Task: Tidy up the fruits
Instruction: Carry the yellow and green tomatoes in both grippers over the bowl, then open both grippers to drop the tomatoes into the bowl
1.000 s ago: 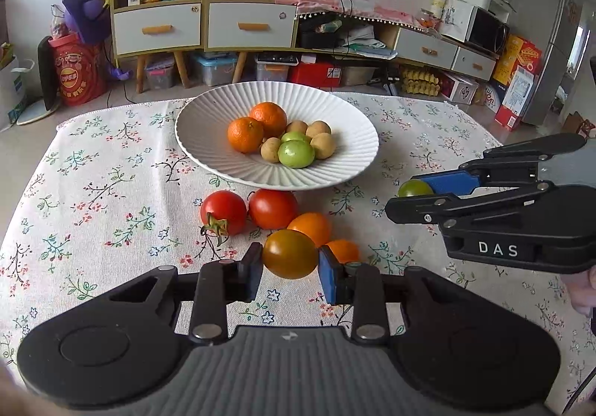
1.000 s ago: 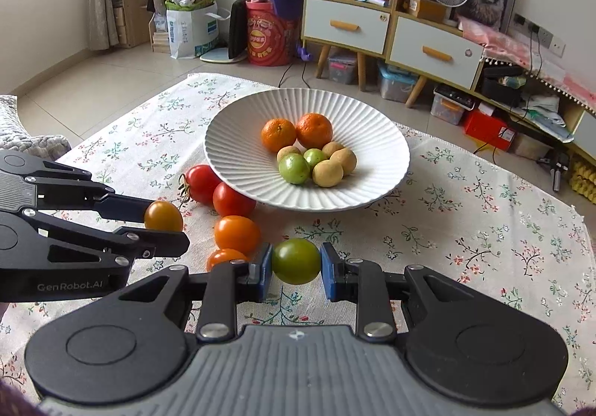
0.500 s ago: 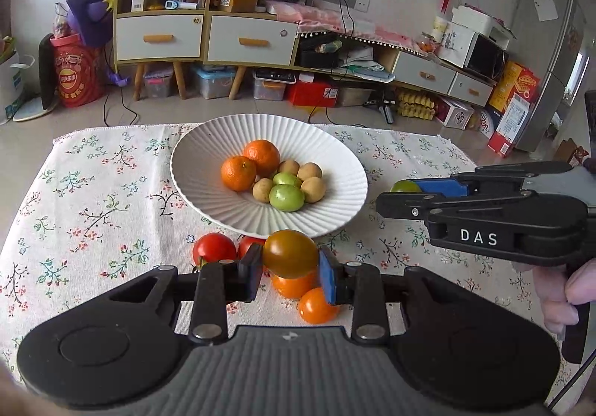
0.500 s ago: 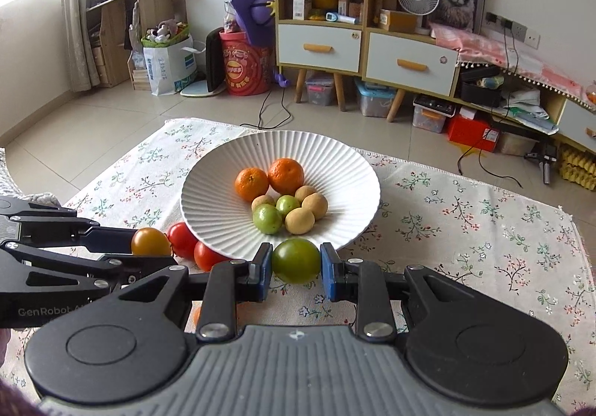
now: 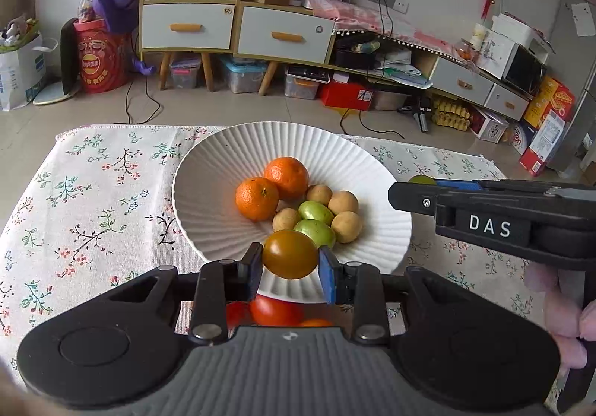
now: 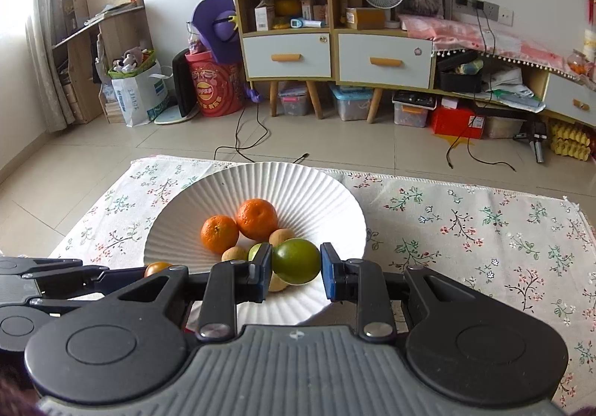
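Note:
My left gripper [image 5: 289,269] is shut on an orange-brown tomato [image 5: 289,254] and holds it over the near rim of the white ribbed plate [image 5: 208,192]. My right gripper [image 6: 296,269] is shut on a green tomato [image 6: 297,260] above the same plate [image 6: 327,203]. The plate holds two oranges [image 5: 257,198], two green fruits [image 5: 316,212] and several small tan fruits [image 5: 346,226]. In the left wrist view the right gripper [image 5: 413,189] comes in from the right. In the right wrist view the left gripper [image 6: 149,272] shows at lower left with its tomato [image 6: 157,268].
Red tomatoes [image 5: 273,310] and an orange fruit [image 5: 314,323] lie on the floral tablecloth [image 5: 93,200] under my left gripper, partly hidden. The table's far edge [image 6: 447,179] is just behind the plate. Cabinets and clutter stand on the floor beyond.
Both grippers have risen and moved forward with their tomatoes, from above the cloth in front of the plate to over the plate itself. Both grips are unchanged.

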`<state>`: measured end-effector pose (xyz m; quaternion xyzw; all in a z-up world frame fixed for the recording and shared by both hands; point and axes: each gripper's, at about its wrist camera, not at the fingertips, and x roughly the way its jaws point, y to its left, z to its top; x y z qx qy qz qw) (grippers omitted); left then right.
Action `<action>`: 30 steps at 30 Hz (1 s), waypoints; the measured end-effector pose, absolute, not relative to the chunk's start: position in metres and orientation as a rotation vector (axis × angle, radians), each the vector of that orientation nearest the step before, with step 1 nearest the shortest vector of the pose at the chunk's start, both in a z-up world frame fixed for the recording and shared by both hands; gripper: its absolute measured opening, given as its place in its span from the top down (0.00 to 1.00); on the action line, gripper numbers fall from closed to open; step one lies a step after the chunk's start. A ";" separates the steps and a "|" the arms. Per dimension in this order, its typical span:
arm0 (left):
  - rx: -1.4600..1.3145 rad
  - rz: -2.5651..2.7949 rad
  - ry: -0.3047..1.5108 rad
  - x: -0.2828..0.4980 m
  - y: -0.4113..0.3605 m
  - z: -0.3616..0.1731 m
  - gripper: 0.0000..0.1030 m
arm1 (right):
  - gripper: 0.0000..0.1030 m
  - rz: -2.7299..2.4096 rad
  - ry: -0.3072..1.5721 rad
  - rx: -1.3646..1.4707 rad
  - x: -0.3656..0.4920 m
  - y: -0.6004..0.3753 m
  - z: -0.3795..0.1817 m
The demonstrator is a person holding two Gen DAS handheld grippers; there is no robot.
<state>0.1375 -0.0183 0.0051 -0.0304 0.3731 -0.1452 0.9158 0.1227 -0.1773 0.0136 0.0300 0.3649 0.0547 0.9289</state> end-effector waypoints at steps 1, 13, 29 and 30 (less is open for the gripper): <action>-0.056 -0.293 0.767 0.139 -0.020 0.004 0.73 | 0.76 0.104 0.756 0.062 0.126 -0.178 0.010; 0.025 -0.263 0.748 0.147 -0.023 -0.006 0.72 | 0.76 0.054 0.773 -0.009 0.148 -0.180 -0.004; 0.021 -0.292 0.699 0.152 -0.023 -0.010 0.72 | 0.75 0.069 0.753 0.030 0.157 -0.180 -0.010; 0.022 -0.293 0.699 0.152 -0.023 -0.010 0.72 | 0.75 0.071 0.751 0.040 0.156 -0.181 -0.010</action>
